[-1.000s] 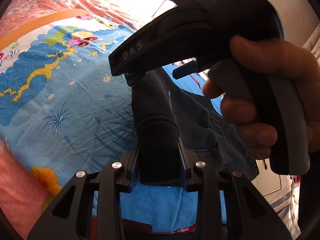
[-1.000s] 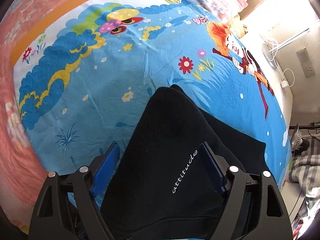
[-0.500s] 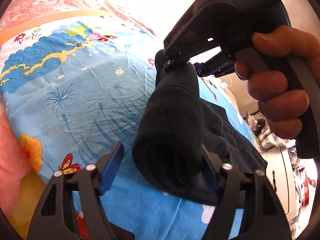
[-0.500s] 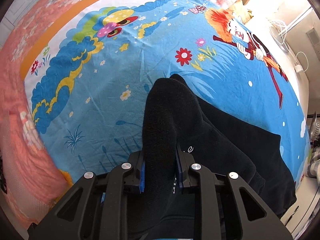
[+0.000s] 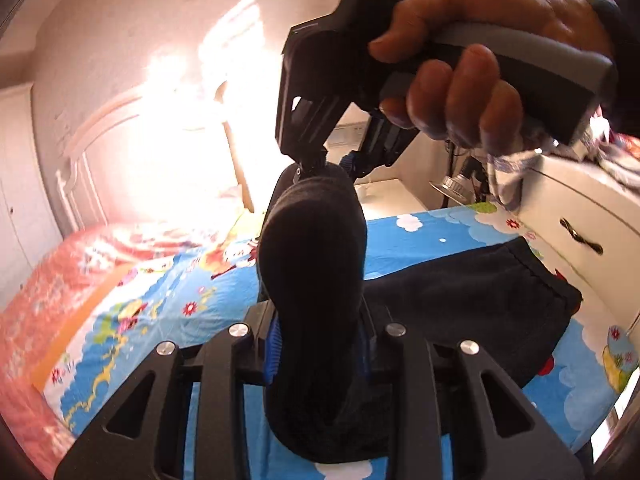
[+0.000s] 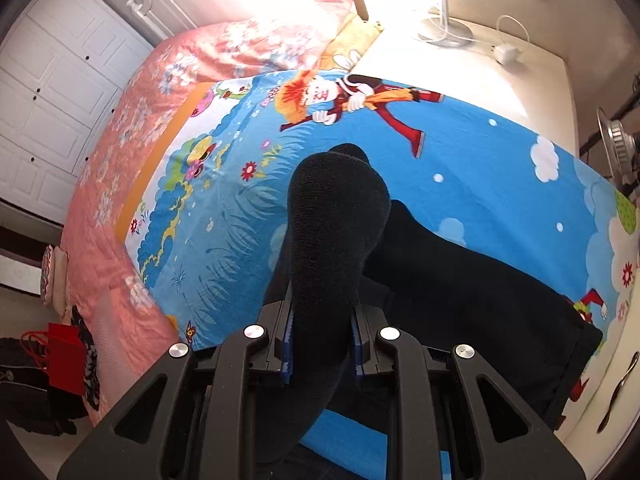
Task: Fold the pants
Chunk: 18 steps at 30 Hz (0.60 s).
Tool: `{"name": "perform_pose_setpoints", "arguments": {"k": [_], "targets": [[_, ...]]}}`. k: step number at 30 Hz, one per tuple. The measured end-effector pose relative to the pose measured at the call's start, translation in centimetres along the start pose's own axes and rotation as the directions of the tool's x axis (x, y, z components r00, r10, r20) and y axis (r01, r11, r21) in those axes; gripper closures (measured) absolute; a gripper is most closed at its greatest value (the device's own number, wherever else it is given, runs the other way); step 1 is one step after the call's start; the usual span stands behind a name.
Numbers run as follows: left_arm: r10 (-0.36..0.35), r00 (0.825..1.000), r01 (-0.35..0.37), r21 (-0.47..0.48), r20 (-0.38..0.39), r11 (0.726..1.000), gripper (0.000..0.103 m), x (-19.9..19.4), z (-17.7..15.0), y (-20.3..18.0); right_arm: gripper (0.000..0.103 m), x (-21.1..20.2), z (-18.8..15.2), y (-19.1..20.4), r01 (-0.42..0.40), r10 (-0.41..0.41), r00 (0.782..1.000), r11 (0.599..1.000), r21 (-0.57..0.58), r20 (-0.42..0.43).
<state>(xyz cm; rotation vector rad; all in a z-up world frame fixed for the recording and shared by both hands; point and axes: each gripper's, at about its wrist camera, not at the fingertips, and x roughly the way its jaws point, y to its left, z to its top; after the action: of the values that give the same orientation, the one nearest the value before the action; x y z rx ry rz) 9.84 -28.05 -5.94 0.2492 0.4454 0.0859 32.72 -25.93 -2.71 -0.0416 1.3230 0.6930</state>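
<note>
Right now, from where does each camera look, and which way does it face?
Left wrist: sits on the left gripper, faces along the bed toward the headboard; jaws closing on the pants; the right gripper and the hand holding it show above.
Right wrist: sits on the right gripper, faces steeply down at the bed; jaws shut on the pants; no hand shows.
Shared: pants, bed.

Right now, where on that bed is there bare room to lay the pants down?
The blue cartoon sheet lies bare between the dark pants and the pink quilt, and beyond the pants toward the pillows. The near right corner is crowded: the pants cover it, beside the white dresser.
</note>
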Motion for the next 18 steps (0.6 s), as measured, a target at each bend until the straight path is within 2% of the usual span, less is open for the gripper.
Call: {"name": "perform_pose_setpoints", "arguments": {"k": [3, 7, 9, 13, 15, 18], "targets": [[-0.031, 0.999, 0.029, 0.174, 0.013, 0.984, 0.074, 1.1, 0.3, -7.7, 0.082, -0.6, -2.4, -7.8, -0.01, 0.01, 1.0, 0.995, 0.102, 0.002], [-0.063, 0.998, 0.06, 0.375, -0.005, 0.925, 0.074, 2.8, -1.4, -16.3, 0.082, 1.2, -5.5, -15.5, 0.031, -0.028, 0.999, 0.98, 0.194, -0.018], [-0.077, 0.996, 0.085, 0.433, -0.035, 0.898, 0.074, 3.8, -2.6, -19.2, 0.081, 2.4, -6.6, -18.1, 0.049, -0.043, 0.998, 0.976, 0.212, -0.035], [-0.078, 0.994, 0.108, 0.515, -0.078, 0.85, 0.074, 5.0, -6.0, -21.7, 0.079, 4.7, -8.1, -20.9, 0.061, -0.048, 0.997, 0.977, 0.206, -0.068], [-0.061, 0.996, 0.089, 0.553, -0.069, 0.828, 0.074, 5.2, -7.0, -22.3, 0.071, 5.3, -8.4, -21.7, 0.02, -0.008, 0.998, 0.976, 0.215, -0.056], [-0.035, 0.998, 0.058, 0.587, -0.05, 0.807, 0.074, 5.5, -7.5, -22.8, 0.069, 5.7, -8.7, -23.0, -0.053, 0.061, 0.998, 0.97, 0.236, -0.025]]}}
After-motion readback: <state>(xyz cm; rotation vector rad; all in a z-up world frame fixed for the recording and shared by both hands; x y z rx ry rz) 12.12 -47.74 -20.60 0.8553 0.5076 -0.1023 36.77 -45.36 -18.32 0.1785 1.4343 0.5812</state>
